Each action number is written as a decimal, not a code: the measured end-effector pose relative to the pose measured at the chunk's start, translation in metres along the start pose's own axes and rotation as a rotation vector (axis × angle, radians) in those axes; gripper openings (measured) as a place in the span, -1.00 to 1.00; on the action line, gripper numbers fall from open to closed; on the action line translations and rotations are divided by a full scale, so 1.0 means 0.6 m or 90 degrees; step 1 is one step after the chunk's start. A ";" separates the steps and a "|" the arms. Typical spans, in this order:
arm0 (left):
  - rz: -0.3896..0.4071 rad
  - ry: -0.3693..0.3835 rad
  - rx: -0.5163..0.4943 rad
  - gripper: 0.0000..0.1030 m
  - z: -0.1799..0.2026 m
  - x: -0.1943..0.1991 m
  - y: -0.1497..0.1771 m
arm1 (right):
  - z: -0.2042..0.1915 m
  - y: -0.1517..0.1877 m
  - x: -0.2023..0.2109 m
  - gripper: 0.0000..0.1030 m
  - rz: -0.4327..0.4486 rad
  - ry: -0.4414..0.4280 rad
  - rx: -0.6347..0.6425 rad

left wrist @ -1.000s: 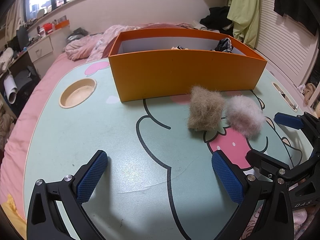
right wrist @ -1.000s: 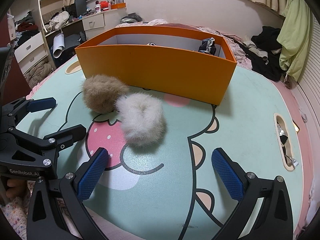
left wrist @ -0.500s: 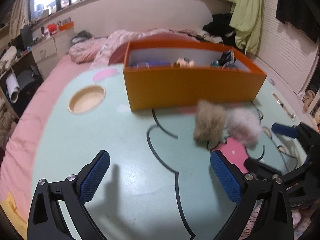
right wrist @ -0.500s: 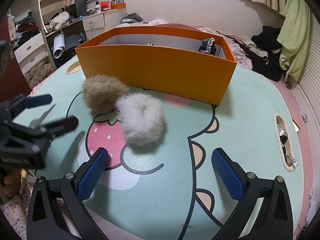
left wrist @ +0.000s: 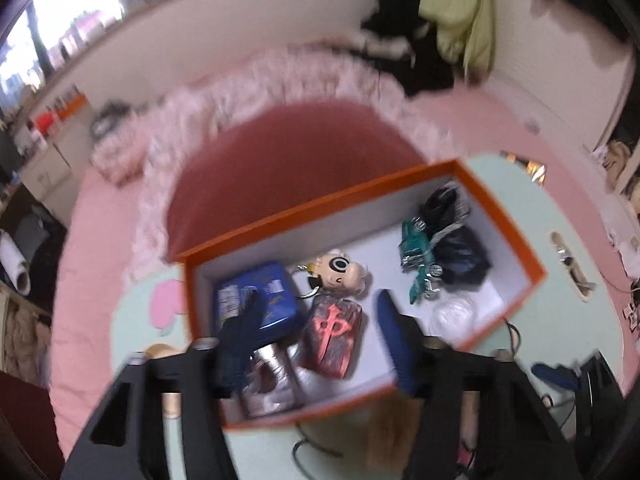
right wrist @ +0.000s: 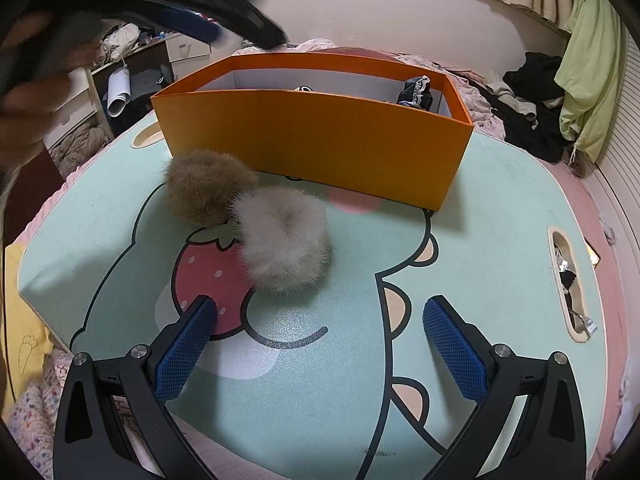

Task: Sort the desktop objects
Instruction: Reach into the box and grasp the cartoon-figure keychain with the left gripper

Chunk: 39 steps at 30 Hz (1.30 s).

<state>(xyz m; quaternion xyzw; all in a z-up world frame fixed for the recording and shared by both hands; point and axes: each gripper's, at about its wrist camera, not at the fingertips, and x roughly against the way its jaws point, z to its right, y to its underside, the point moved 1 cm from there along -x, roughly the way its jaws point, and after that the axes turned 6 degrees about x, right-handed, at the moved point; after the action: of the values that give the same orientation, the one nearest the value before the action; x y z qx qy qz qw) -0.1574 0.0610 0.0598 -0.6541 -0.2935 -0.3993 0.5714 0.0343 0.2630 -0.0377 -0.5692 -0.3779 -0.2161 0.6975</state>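
Observation:
A brown fluffy puff (right wrist: 208, 188) and a pale grey fluffy puff (right wrist: 284, 240) lie touching on the cartoon table mat (right wrist: 480, 240), in front of the orange box (right wrist: 312, 140). My right gripper (right wrist: 320, 332) stands open just short of the grey puff, with nothing between its fingers. My left gripper (left wrist: 316, 332) hangs tilted above the orange box (left wrist: 320, 208) and looks down into it. Its jaws are closing and grip nothing. In the right wrist view the left gripper (right wrist: 192, 28) is a blur at top left, held by a hand (right wrist: 28, 92).
Inside the box lie a blue tin (left wrist: 260, 300), a cartoon keychain (left wrist: 340, 272), a red-marked tile (left wrist: 332, 332), a green toy car (left wrist: 418, 260), dark cloth (left wrist: 456, 240) and other small items. The mat has a cutout slot (right wrist: 568, 284) at the right. A bed and clothes lie behind.
My left gripper has lifted off the mat and swung forward over the orange box, rolling a little, and its jaws have narrowed. The right gripper and both puffs have not moved.

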 end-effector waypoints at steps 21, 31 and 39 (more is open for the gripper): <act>-0.049 0.038 0.018 -0.16 0.014 -0.086 -0.023 | 0.001 0.002 0.003 0.99 0.001 -0.001 -0.001; 0.136 0.106 0.029 -0.16 -0.020 0.130 0.041 | 0.002 0.005 0.004 0.99 0.001 -0.001 -0.001; 0.119 0.080 0.060 -0.16 -0.053 0.110 0.174 | -0.002 0.001 0.000 0.99 0.001 -0.001 -0.001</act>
<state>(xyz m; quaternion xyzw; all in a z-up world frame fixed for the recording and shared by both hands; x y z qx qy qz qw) -0.0420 0.0066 0.0636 -0.6245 -0.2135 -0.3701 0.6538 0.0351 0.2621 -0.0381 -0.5703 -0.3777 -0.2157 0.6968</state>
